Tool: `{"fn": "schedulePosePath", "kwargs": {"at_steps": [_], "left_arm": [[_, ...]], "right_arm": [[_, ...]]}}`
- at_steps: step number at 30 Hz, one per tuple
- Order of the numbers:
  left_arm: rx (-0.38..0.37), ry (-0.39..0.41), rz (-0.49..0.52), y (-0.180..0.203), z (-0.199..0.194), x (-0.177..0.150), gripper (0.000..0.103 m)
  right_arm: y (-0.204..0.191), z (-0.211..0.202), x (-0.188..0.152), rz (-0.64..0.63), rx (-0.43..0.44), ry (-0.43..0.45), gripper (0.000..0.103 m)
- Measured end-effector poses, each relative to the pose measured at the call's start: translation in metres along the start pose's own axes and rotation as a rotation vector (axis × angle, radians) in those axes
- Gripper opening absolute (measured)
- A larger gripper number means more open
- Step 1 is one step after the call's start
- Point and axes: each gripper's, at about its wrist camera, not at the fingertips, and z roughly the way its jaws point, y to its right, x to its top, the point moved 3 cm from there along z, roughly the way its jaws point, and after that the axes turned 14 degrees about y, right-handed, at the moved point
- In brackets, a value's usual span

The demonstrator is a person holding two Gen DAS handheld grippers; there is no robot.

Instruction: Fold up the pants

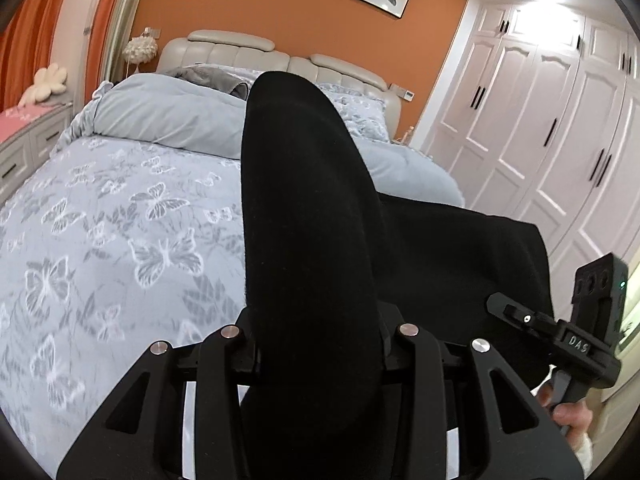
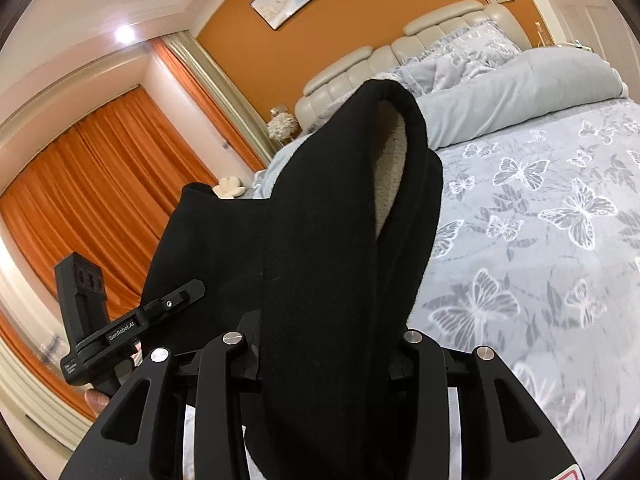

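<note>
Both hand-held grippers are clamped on the thick black fleece-lined pants (image 1: 304, 208), each with a bunched fold of the cloth pinched between its two black fingers. In the left wrist view the left gripper (image 1: 316, 344) has its jaws narrow around the fabric, which rises straight up out of the grip as a tall dark hump and blocks the middle of the bed behind it. More of the same black cloth spreads off to the right, toward the right gripper (image 1: 516, 312), where a bit of the person's hand (image 1: 568, 412) shows on its handle.

From the right wrist view the right gripper (image 2: 324, 348) likewise grips a fold, and the pale fuzzy lining (image 2: 390, 168) shows inside the open hem at the top. The cloth stretches left toward the left gripper (image 2: 176, 300).

The pants hang lifted above the pale blue bedspread with white butterflies (image 1: 120, 240), with a folded light blue duvet (image 1: 168, 120) nearer the cream padded headboard (image 1: 228, 52).
</note>
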Motion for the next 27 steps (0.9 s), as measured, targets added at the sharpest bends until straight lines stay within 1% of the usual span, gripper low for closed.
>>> {"fn": "schedulePosePath", "kwargs": {"at_steps": [4,8,12,15,21,22,24,26,27], "left_arm": [[0.008,0.002,-0.011,-0.017,0.045,-0.007,0.036],[0.037,-0.014,-0.007,-0.034,0.089,-0.022,0.036],[0.065,-0.056,-0.018,-0.053,0.129,-0.043,0.036],[0.077,-0.097,-0.05,-0.074,0.156,-0.063,0.036],[0.098,-0.157,-0.063,-0.104,0.189,-0.099,0.037],[0.104,-0.167,-0.062,-0.107,0.192,-0.104,0.037],[0.105,-0.181,-0.072,-0.116,0.198,-0.113,0.04],[0.104,-0.191,-0.103,-0.126,0.203,-0.122,0.05],[0.112,-0.19,-0.115,-0.13,0.204,-0.125,0.056]], "right_arm": [[0.029,0.042,0.003,0.001,-0.013,-0.009,0.037],[0.052,0.075,-0.002,0.017,-0.032,-0.032,0.037],[0.08,0.115,-0.019,0.028,-0.053,-0.077,0.037],[0.096,0.139,-0.033,0.032,-0.064,-0.108,0.037],[0.127,0.176,-0.066,0.045,-0.087,-0.171,0.038],[0.132,0.18,-0.069,0.046,-0.097,-0.175,0.039],[0.148,0.184,-0.077,0.079,-0.107,-0.172,0.045],[0.162,0.183,-0.084,0.115,-0.12,-0.178,0.059],[0.168,0.181,-0.087,0.138,-0.124,-0.18,0.059]]}}
